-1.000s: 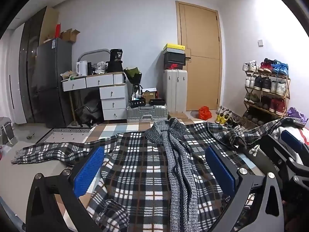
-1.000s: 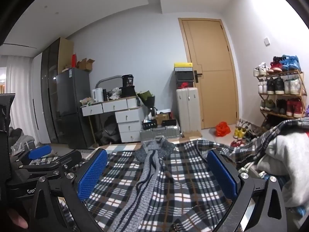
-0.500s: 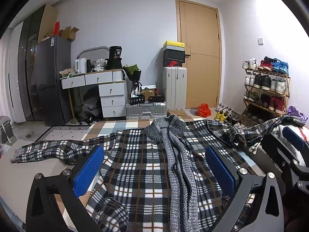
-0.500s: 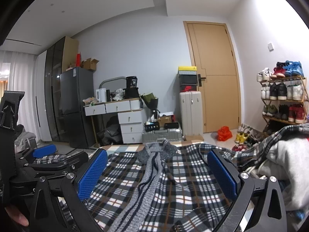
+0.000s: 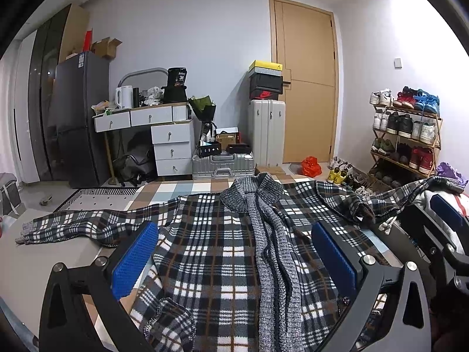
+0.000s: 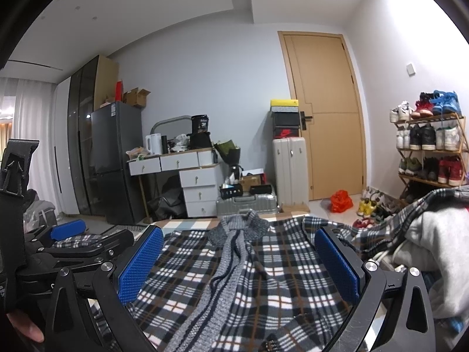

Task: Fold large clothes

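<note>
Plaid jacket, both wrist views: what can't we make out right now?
- Plaid jacket hem: cut off by the bottom edge in both views and covered by the left gripper and right gripper frames.
- Right sleeve: its end runs behind the right gripper body in the left wrist view and over the grey clothes pile in the right wrist view.
- Surface under the jacket: almost entirely covered.
- Any fasteners on the grey knit placket: too fine to tell.

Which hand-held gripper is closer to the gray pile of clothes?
Right. The right hand-held gripper sits right beside the gray pile. The left hand-held gripper is farther away, on the other side of the right one, over the plaid jacket.
</note>
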Available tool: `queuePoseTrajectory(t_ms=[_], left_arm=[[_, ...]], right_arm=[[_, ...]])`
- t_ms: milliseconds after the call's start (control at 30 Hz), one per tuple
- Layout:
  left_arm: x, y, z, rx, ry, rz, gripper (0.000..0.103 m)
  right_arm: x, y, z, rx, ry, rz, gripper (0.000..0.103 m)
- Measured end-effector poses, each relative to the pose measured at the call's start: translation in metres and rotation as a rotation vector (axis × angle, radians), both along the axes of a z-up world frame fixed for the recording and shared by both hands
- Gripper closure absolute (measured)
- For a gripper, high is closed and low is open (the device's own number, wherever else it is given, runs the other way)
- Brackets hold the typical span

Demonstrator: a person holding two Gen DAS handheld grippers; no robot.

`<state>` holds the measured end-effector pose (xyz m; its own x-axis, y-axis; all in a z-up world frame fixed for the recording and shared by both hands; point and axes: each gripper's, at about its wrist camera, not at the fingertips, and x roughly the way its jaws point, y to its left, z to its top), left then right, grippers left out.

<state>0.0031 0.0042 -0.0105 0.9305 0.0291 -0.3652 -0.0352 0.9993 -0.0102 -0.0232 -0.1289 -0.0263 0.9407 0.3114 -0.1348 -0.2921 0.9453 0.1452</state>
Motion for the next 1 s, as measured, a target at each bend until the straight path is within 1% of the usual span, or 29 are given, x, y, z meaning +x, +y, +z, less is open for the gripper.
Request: queuePoseTrajectory(t_ms=[1000], left_arm=[[0.0021, 0.0000, 0.0017, 0.005, 0.015, 0.003, 0.001]], right_arm=[[0.0011, 0.0005, -0.0024, 0.010, 0.009, -0.001, 0.000]])
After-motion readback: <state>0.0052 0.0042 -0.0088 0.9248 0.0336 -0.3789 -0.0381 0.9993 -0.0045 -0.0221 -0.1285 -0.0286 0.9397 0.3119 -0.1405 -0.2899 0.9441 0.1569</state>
